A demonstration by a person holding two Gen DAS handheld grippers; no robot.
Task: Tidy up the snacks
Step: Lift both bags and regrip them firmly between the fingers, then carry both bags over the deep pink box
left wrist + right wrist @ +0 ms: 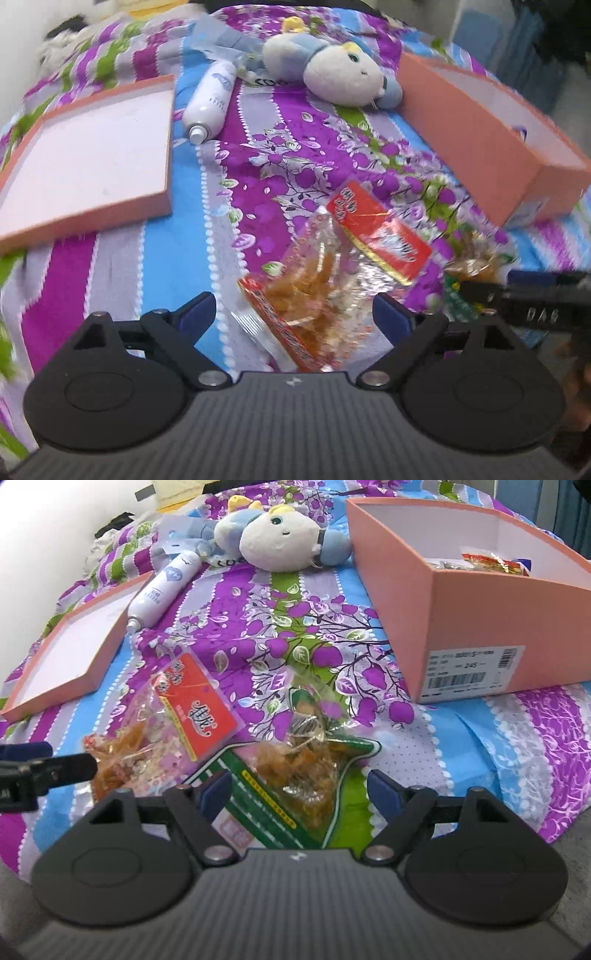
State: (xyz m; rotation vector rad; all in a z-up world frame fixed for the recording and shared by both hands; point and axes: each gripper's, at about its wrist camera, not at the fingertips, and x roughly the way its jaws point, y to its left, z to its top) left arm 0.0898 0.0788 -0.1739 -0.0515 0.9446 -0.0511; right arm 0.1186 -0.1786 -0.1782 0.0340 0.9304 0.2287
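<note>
Between our left gripper's [293, 314] spread jaws lies the red-label snack bag [332, 266]; our right gripper [299, 794], jaws apart, straddles the green-label snack bag [295, 771].

Lid [70, 653] left, box [476, 627] right, snack bags [295, 768] between.

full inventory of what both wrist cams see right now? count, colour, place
snack bag: 1, clear with red label, on the bedspread between the left gripper's jaws
snack bag: 1, clear with green label, between the right gripper's jaws
box: 1, pink, far right, some snacks inside
box lid: 1, pink, left, upside down
plush toy: 1, white and blue, far centre
bottle: 1, white, lying beside the lid
bedspread: 1, purple, blue and green floral, under everything
left gripper: 1, black, blue pads, open
right gripper: 1, black, blue pads, open
</note>
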